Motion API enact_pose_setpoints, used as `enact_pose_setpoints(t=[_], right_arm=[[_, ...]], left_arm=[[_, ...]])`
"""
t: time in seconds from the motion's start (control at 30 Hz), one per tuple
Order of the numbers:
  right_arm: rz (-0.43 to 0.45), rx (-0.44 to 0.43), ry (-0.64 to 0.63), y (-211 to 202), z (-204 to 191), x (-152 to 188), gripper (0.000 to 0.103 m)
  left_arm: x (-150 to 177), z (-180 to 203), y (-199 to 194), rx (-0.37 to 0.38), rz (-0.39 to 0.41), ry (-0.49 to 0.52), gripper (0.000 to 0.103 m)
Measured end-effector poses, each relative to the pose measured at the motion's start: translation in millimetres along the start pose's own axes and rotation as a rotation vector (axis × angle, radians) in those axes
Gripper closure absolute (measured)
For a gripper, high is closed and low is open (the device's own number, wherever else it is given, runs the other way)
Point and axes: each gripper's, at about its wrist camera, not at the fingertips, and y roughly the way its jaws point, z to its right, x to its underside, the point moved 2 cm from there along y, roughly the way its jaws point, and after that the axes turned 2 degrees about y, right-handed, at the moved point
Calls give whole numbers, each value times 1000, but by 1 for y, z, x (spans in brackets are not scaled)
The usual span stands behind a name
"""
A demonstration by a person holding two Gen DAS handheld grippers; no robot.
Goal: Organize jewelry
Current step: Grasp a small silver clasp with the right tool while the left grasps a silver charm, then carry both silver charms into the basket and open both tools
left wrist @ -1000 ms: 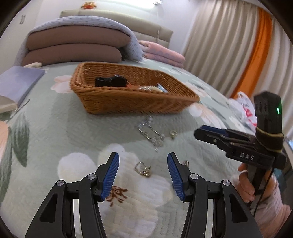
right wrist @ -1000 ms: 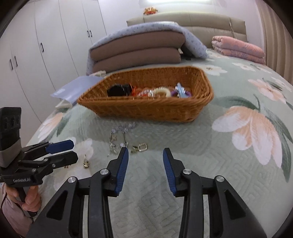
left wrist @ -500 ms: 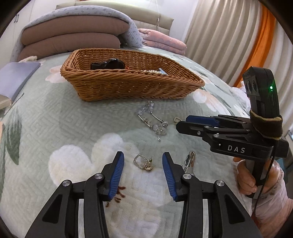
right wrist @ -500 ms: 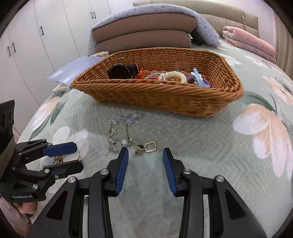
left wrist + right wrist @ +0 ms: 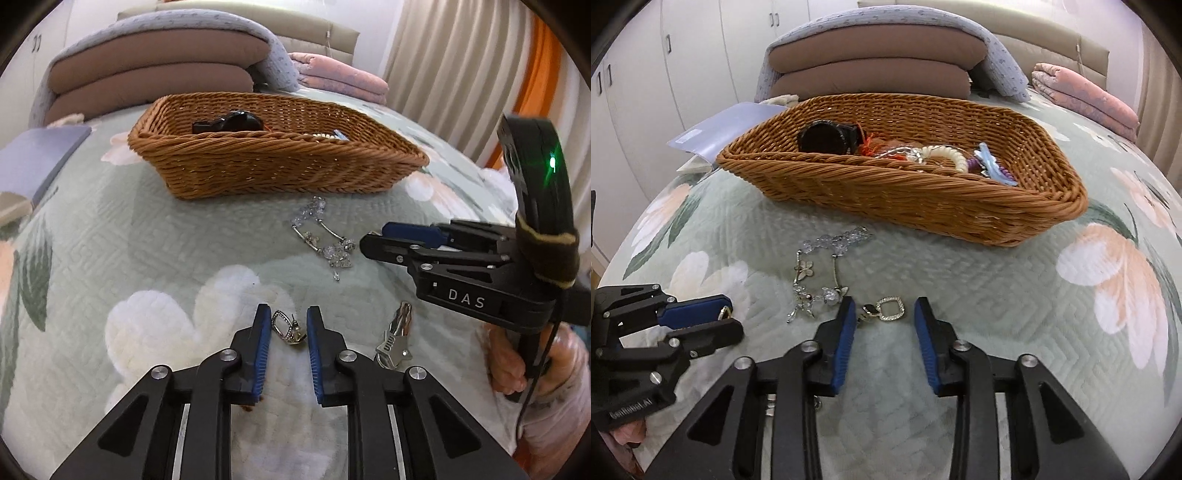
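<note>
A wicker basket (image 5: pixel 280 173) (image 5: pixel 923 206) on the floral bedspread holds a black watch (image 5: pixel 827 138), beads and a blue hair clip (image 5: pixel 995 168). My left gripper (image 5: pixel 284 326) is low on the quilt, its jaws narrowly open around a small earring (image 5: pixel 288 328). My right gripper (image 5: pixel 884 314) is open around a matching earring (image 5: pixel 886 313). A crystal bracelet (image 5: pixel 325 240) (image 5: pixel 820 273) lies between the basket and the grippers. A silver hair clip (image 5: pixel 395 336) lies right of the left gripper.
Stacked brown cushions (image 5: pixel 871 70) and folded pink blankets (image 5: pixel 1086 96) sit behind the basket. A blue-grey folder (image 5: pixel 724 129) lies at the bed's left side. White wardrobe doors (image 5: pixel 665 66) stand left; curtains (image 5: pixel 443 66) hang right.
Both grippers have moved forward and down to the quilt. The left jaws have narrowed around the earring. The right gripper now has its earring between its jaws.
</note>
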Motion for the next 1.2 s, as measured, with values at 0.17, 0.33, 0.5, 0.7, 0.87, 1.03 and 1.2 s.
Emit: enact_pose_setpoints(t=[0.17,0.33,0.5,0.7,0.87,1.03,1.2], right_arm=[[11,-6,29,-4,7,2,87],[6,-6,30,-3,8,1,89],[-4,8,32,-1,6,-1,88],[-12,16,29,4,4,-6,87],[-3,12,28,6,3,-7,91],[23,-11,43,-2,5,-4,92],[64,-59,61,-21,9,1,92]], left_arm=[[0,0,-1,6,1,-6,84],[0,2,1,-9,0,8,84],[0,4,1,-14,-1,13,84],[1,6,2,-19,-1,22,84],[1,7,2,-24,3,28,84],[1,1,-2,1,14,7,91],[1,3,-10,30,36,27,95]])
